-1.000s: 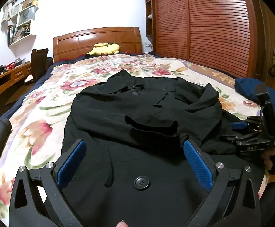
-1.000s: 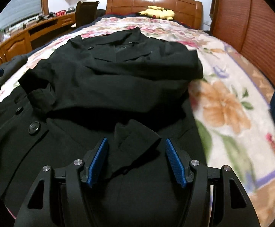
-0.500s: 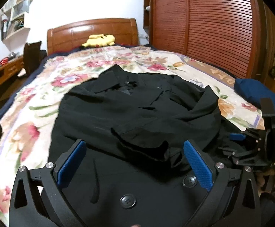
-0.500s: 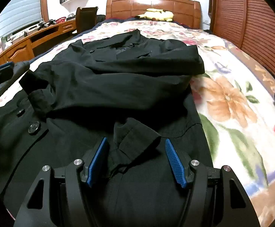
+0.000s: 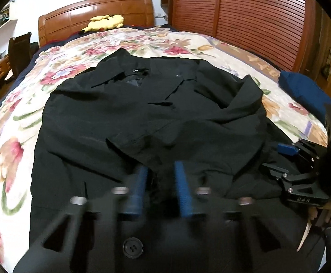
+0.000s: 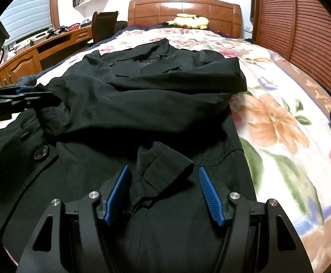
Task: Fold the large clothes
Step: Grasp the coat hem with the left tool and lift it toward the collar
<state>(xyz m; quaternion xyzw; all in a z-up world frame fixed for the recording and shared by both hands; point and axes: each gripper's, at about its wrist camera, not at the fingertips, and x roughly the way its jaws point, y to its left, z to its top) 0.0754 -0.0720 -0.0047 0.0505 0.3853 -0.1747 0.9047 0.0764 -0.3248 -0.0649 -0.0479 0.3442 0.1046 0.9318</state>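
A large black coat point(image 5: 131, 113) lies spread on the floral bedspread point(image 5: 13, 122), collar toward the headboard and both sleeves folded across its front. My left gripper point(image 5: 159, 170) is closing, its blurred blue pads nipping the cuff of the upper sleeve. The right wrist view shows that left gripper point(image 6: 49, 100) at the far left, clamped on the cuff. My right gripper point(image 6: 163, 170) stands open over the lower front of the coat point(image 6: 142, 104), with the other sleeve's cuff point(image 6: 165, 159) lying between its pads. In the left wrist view the right gripper point(image 5: 277, 159) is at the right edge, held by a hand.
A yellow plush toy point(image 5: 104, 22) rests by the wooden headboard point(image 5: 92, 6). A dark blue cushion point(image 5: 302, 88) lies at the bed's right edge, beside a slatted wooden wardrobe point(image 5: 245, 11). A desk point(image 6: 40, 52) and chair point(image 6: 104, 25) stand left of the bed.
My left gripper moved forward over the coat to the upper sleeve's cuff and its wide-open jaws came nearly together on it. The right gripper stayed put around the other cuff.
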